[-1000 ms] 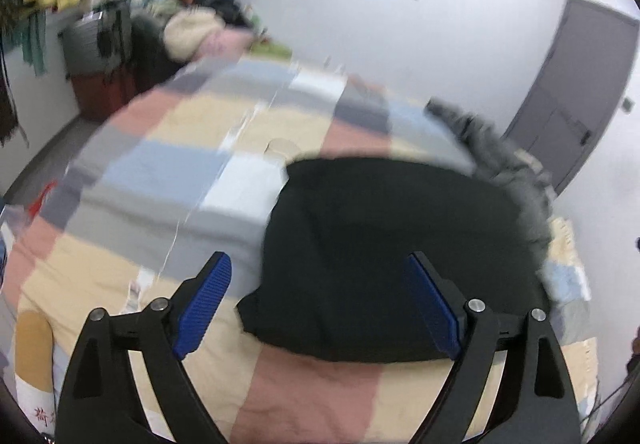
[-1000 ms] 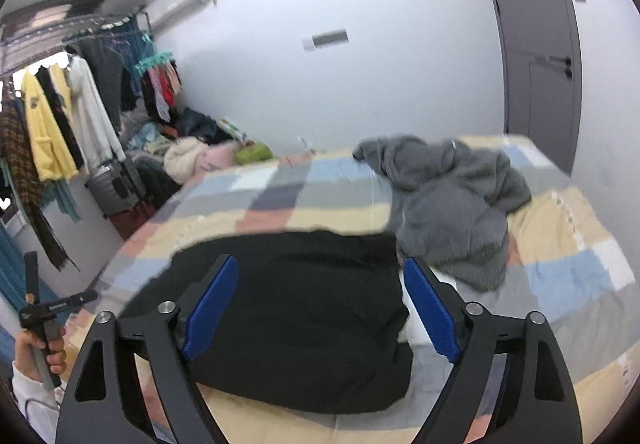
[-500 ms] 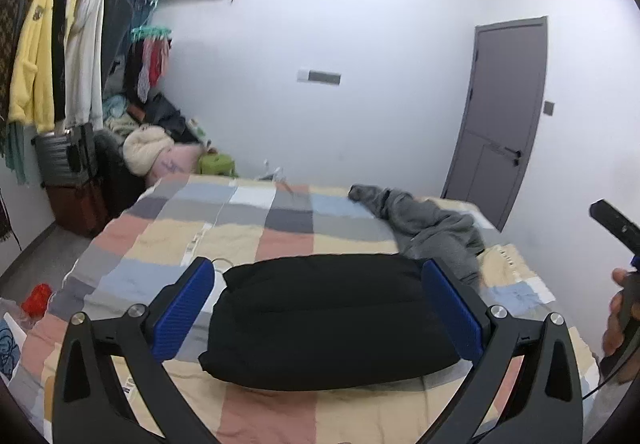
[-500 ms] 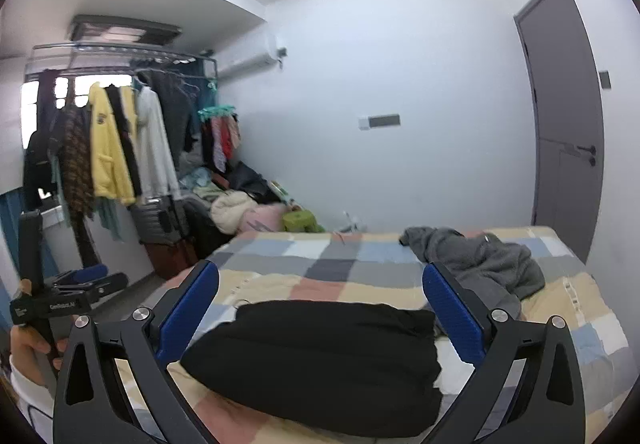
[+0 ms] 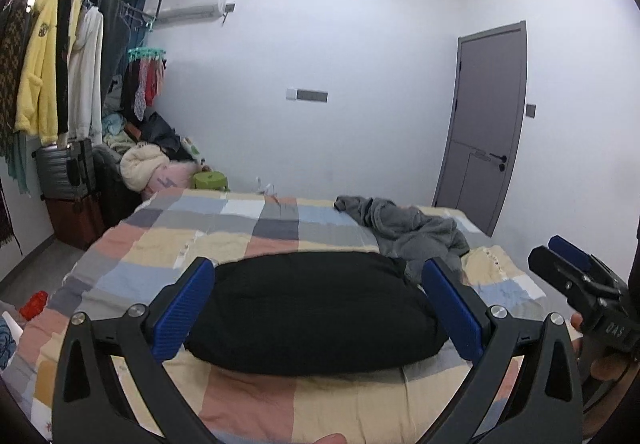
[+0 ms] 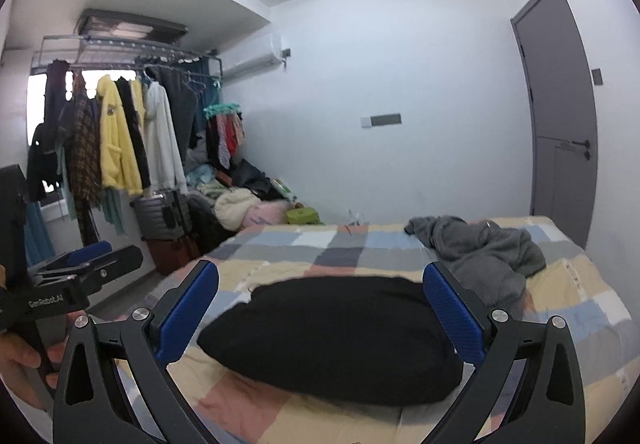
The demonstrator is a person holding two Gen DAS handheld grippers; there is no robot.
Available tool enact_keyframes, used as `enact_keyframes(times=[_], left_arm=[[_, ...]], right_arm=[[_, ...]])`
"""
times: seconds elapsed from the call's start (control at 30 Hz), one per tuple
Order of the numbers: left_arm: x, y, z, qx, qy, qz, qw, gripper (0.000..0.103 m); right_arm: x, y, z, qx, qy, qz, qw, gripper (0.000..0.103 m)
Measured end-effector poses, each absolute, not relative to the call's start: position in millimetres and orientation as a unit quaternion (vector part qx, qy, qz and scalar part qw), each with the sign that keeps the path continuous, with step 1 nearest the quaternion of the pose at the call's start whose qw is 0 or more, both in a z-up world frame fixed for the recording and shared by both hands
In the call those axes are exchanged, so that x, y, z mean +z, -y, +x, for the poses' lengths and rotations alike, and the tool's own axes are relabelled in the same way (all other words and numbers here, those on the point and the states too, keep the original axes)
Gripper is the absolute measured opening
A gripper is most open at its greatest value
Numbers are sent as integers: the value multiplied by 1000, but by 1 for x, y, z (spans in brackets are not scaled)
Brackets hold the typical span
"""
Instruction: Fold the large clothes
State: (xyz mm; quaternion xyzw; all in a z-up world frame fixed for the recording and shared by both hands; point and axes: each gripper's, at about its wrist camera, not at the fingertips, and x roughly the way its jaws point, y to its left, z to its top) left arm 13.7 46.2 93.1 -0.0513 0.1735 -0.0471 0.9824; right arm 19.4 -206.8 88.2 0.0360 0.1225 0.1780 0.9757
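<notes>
Left wrist view: the left gripper, jaws spread wide and empty, frames the folded black soft-fabric garment lying on the checked patchwork bedspread. Right wrist view: the right gripper, equally wide and empty, faces the same rounded bundle; a crumpled grey fleece garment lies beyond.

R gripper jaws wide apart above folded black garment on checked bed; grey garment crumpled behind

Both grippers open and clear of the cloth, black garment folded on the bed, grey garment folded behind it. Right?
Not quite: the grey garment lies crumpled, not folded, as the right wrist view shows. The rest holds: the left gripper and right gripper are open, and the black garment is folded on the bed.
</notes>
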Motion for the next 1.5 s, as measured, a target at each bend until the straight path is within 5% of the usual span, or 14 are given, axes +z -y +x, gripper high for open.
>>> enact_keyframes(times=[0.5,1.5], left_arm=[[34,-42,33,-21,-256,-64,964,103],[23,-25,42,-23,-276,-48,960,103]], right_arm=[[29,208,26,137,-214,39,966,103],[24,219,27,122,-225,39,966,103]])
